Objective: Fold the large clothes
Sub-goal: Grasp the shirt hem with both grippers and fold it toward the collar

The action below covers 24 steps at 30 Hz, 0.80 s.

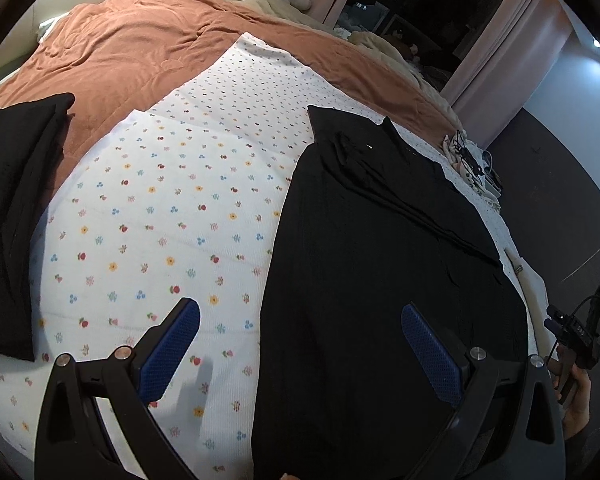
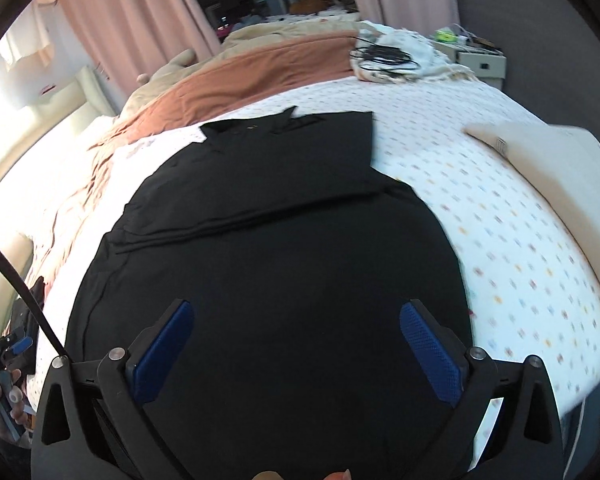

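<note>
Two black garments lie on the floral sheet (image 1: 172, 200). One is already a neat folded stack (image 1: 16, 216), off to my left gripper's (image 1: 300, 344) left. The other, a black collared shirt (image 2: 268, 248), is straight ahead beneath my right gripper (image 2: 296, 344), with a sleeve apparently turned in across its middle and the collar at the far end. Both grippers stand wide with nothing between the pads. I judge the sides narrowed; the lengthwise folds from hem toward collar remain, then stacking.
</note>
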Available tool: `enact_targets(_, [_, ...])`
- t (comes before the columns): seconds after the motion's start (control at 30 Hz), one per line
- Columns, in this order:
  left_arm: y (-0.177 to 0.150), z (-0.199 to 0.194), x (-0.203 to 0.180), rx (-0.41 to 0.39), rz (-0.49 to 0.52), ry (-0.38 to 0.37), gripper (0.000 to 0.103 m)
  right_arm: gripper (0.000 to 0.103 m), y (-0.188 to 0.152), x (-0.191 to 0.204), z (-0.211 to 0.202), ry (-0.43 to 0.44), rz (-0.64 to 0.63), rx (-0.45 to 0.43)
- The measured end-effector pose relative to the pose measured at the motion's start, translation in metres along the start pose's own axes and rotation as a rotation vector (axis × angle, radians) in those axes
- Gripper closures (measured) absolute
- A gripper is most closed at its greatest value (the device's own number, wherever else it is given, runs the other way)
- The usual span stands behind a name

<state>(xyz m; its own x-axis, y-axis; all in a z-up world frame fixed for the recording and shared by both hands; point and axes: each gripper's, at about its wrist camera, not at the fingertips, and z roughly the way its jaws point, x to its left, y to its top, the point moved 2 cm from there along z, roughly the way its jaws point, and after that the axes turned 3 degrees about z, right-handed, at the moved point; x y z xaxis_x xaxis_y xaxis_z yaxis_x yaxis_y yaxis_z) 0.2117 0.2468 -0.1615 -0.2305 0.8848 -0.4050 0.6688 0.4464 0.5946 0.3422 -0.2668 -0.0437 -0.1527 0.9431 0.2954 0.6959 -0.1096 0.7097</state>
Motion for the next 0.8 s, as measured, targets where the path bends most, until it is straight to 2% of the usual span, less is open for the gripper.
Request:
enact_targets(0.23, [-0.033,-0.011,-0.004,0.003,0.026,0.012,0.0,0.0,-0.03,-0.045,-0.031,-0.006,0.083,-0.007])
enact_targets(0.4, [-0.057,-0.017,-0.003,0.007,0.024,0.004,0.0,0.0,-0.05,-0.068,-0.042,0.042,0.128,-0.006])
enact_targets(0.47, [-0.065,-0.019,-0.002,0.007,0.021,-0.008,0.001,0.0,-0.062,-0.087,-0.046,0.086,0.162,0.002])
enact_targets(0.53, [-0.073,-0.019,-0.002,0.016,0.016,-0.016,0.007,0.0,-0.072,-0.102,-0.048,0.105,0.201,0.004])
enact_targets(0.6, [-0.079,-0.018,-0.001,0.031,0.012,-0.015,0.018,0.0,-0.081,-0.116,-0.049,0.131,0.236,0.006])
enact_targets(0.73, [-0.091,-0.015,0.001,0.051,-0.008,-0.043,0.023,0.014,-0.101,-0.144,-0.046,0.176,0.314,0.032])
enact_targets(0.8, [-0.094,-0.013,0.002,0.062,-0.018,-0.052,0.032,0.019,-0.109,-0.157,-0.042,0.193,0.346,0.052])
